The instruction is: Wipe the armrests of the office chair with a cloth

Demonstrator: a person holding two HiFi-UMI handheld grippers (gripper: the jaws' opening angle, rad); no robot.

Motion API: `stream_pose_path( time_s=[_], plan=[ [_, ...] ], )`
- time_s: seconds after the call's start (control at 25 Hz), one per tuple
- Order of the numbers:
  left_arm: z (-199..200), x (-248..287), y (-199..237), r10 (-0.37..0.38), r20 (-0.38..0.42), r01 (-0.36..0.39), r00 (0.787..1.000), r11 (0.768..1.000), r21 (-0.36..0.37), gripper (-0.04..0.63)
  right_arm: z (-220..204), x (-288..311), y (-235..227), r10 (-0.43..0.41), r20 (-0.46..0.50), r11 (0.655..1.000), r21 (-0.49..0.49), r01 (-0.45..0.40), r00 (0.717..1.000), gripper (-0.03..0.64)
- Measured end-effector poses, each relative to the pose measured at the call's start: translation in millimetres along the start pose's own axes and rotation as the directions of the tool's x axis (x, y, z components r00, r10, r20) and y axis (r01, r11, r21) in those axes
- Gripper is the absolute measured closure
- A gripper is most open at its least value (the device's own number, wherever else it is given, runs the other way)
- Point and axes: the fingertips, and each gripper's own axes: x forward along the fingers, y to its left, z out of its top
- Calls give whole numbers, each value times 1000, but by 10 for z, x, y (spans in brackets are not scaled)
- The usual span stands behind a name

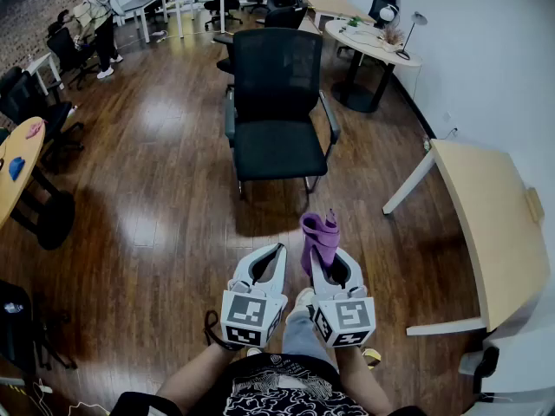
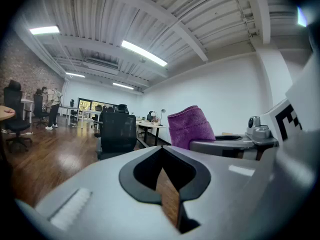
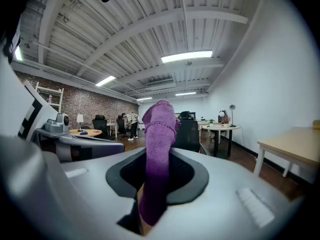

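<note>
A black mesh office chair (image 1: 276, 102) with grey armrests stands on the wood floor ahead of me, facing me; its left armrest (image 1: 230, 115) and right armrest (image 1: 330, 115) are bare. My right gripper (image 1: 323, 251) is shut on a purple cloth (image 1: 320, 235), which sticks up between the jaws (image 3: 159, 149). My left gripper (image 1: 279, 251) is shut with nothing in it, held right beside the right one. Both are well short of the chair. In the left gripper view the cloth (image 2: 190, 128) and chair (image 2: 118, 134) show ahead.
A light wooden desk (image 1: 486, 224) stands at the right. A round white table (image 1: 373, 46) is behind the chair. At the left are a round table (image 1: 17, 176) and black chairs (image 1: 35, 102). A person (image 1: 95, 24) stands far back left.
</note>
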Motion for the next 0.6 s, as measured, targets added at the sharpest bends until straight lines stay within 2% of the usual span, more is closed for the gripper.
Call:
stream_pose_path(
  time_s=[0.6],
  plan=[
    [449,2136,11,39,-16,-39,999,999,35,592,329,1295,-1600,70,13,998,5,-70,997,543]
  ],
)
